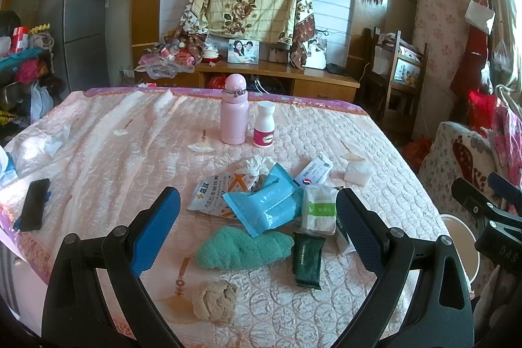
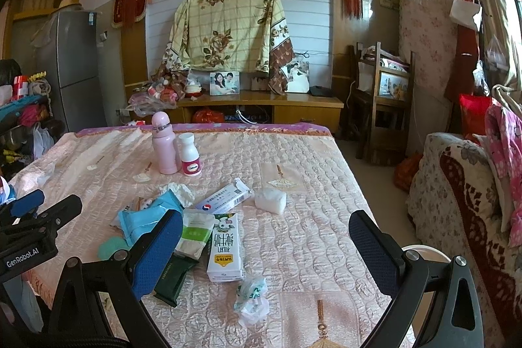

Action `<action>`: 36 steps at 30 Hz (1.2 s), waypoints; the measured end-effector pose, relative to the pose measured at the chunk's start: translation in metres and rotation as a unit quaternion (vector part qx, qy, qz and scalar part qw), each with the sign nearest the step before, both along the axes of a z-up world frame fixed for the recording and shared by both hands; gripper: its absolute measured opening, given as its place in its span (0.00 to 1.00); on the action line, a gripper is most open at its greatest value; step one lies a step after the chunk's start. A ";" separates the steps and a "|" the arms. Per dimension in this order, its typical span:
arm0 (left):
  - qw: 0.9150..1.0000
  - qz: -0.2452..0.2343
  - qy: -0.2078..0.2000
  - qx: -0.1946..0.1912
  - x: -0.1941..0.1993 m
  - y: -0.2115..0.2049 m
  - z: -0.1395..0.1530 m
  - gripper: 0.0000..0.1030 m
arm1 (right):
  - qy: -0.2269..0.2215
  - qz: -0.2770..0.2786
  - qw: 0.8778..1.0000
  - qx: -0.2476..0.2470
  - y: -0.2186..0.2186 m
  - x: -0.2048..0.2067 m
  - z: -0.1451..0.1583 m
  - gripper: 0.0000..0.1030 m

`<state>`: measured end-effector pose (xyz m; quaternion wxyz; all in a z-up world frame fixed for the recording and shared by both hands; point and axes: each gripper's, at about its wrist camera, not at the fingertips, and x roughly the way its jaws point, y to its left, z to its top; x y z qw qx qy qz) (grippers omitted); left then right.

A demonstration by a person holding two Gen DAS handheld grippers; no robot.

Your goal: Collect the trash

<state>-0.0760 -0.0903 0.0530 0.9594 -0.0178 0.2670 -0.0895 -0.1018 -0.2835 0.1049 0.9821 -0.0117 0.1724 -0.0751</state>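
Note:
Trash lies in a heap on the pink quilted bed (image 1: 114, 152): a light blue wrapper (image 1: 264, 204), a white printed packet (image 1: 215, 194), a dark green packet (image 1: 306, 260), a white-green pouch (image 1: 319, 209), a crumpled brown paper ball (image 1: 213, 299) and a teal cloth (image 1: 244, 248). My left gripper (image 1: 257, 230) is open and empty, held over the heap. My right gripper (image 2: 266, 247) is open and empty above a milk carton (image 2: 225, 250) and a crumpled plastic wrapper (image 2: 251, 299). A white pail (image 2: 424, 250) stands at the bed's right side.
A pink bottle (image 1: 233, 113) and a white pill bottle (image 1: 265, 128) stand upright behind the heap. A white tissue pack (image 1: 357, 172) and a small white-blue box (image 1: 314, 172) lie to the right. A black phone (image 1: 34, 204) lies at the left. A patterned sofa (image 2: 463, 211) stands right of the bed.

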 end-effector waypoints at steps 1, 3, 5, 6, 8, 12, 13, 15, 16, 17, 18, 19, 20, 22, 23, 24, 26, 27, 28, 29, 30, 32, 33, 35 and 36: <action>1.000 -0.001 0.001 0.001 -0.001 -0.001 -0.001 0.93 | 0.001 -0.001 1.000 0.000 0.000 0.000 -0.001 0.98; 1.000 -0.001 0.001 0.002 -0.004 -0.003 -0.004 0.93 | 0.003 -0.002 1.000 0.001 -0.001 0.001 -0.001 0.98; 1.000 -0.002 0.002 0.002 -0.003 -0.003 -0.004 0.93 | 0.005 -0.004 1.000 0.002 -0.002 0.005 -0.001 0.98; 1.000 -0.002 0.003 0.000 -0.005 -0.004 -0.005 0.93 | 0.006 -0.005 1.000 0.002 -0.003 0.005 -0.002 0.98; 1.000 -0.003 0.004 0.000 -0.004 -0.005 -0.008 0.93 | 0.007 -0.005 1.000 0.003 -0.004 0.007 -0.001 0.98; 1.000 -0.003 0.003 0.001 -0.006 -0.006 -0.008 0.93 | 0.008 -0.006 1.000 0.003 -0.006 0.006 -0.002 0.98; 1.000 -0.003 0.004 0.001 -0.006 -0.006 -0.008 0.93 | 0.008 -0.005 1.000 0.004 -0.006 0.006 -0.002 0.98; 1.000 -0.003 0.003 0.000 -0.005 -0.006 -0.008 0.93 | 0.009 -0.006 1.000 0.005 -0.008 0.006 -0.003 0.98; 1.000 -0.003 0.004 0.000 -0.004 -0.005 -0.007 0.93 | 0.010 -0.006 1.000 0.006 -0.008 0.006 -0.003 0.98; 1.000 -0.003 0.004 -0.001 -0.004 -0.006 -0.007 0.93 | 0.011 -0.007 1.000 0.007 -0.010 0.007 -0.002 0.98; 1.000 -0.003 0.005 -0.001 -0.004 -0.006 -0.007 0.93 | 0.011 -0.007 1.000 0.007 -0.010 0.007 -0.002 0.98; 1.000 -0.003 0.005 -0.001 -0.005 -0.006 -0.007 0.93 | 0.012 -0.007 1.000 0.006 -0.010 0.006 -0.003 0.98; 1.000 -0.004 0.006 -0.002 -0.005 -0.007 -0.008 0.93 | 0.011 -0.007 1.000 0.006 -0.010 0.007 -0.002 0.98; 1.000 -0.006 0.008 -0.003 -0.006 -0.008 -0.008 0.93 | 0.013 -0.007 1.000 0.007 -0.010 0.007 -0.003 0.98; 1.000 -0.008 0.009 -0.004 -0.006 -0.008 -0.007 0.93 | 0.013 -0.007 1.000 0.007 -0.010 0.007 -0.003 0.98; 1.000 -0.010 0.010 -0.005 -0.008 -0.009 -0.008 0.93 | 0.014 -0.008 1.000 0.008 -0.011 0.006 -0.004 0.98; 1.000 -0.013 0.013 -0.007 -0.006 -0.010 -0.007 0.93 | 0.014 -0.008 1.000 0.008 -0.011 0.006 -0.004 0.98; 1.000 -0.014 0.014 -0.007 -0.007 -0.012 -0.008 0.93 | 0.015 -0.008 1.000 0.008 -0.012 0.005 -0.005 0.98; 1.000 -0.015 0.015 -0.007 -0.008 -0.013 -0.008 0.93 | 0.015 -0.008 1.000 0.008 -0.011 0.006 -0.004 0.98; 1.000 -0.015 0.016 -0.007 -0.008 -0.013 -0.007 0.93 | 0.015 -0.008 1.000 0.008 -0.011 0.006 -0.004 0.98; 1.000 -0.016 0.017 -0.007 -0.009 -0.014 -0.008 0.93 | 0.017 -0.008 1.000 0.008 -0.013 0.006 -0.005 0.98; 1.000 -0.019 0.021 -0.011 -0.007 -0.010 -0.004 0.93 | 0.017 -0.007 1.000 0.008 -0.011 0.007 -0.005 0.98; 0.999 -0.020 0.022 -0.012 -0.008 -0.010 -0.004 0.93 | 0.019 -0.007 1.000 0.009 -0.013 0.006 -0.006 0.98; 0.999 -0.023 0.025 -0.013 -0.006 -0.008 -0.001 0.93 | 0.021 -0.008 1.000 0.008 -0.011 0.008 -0.007 0.98; 0.999 -0.024 0.026 -0.012 -0.004 -0.007 -0.001 0.93 | 0.022 -0.008 1.000 0.008 -0.012 0.008 -0.008 0.98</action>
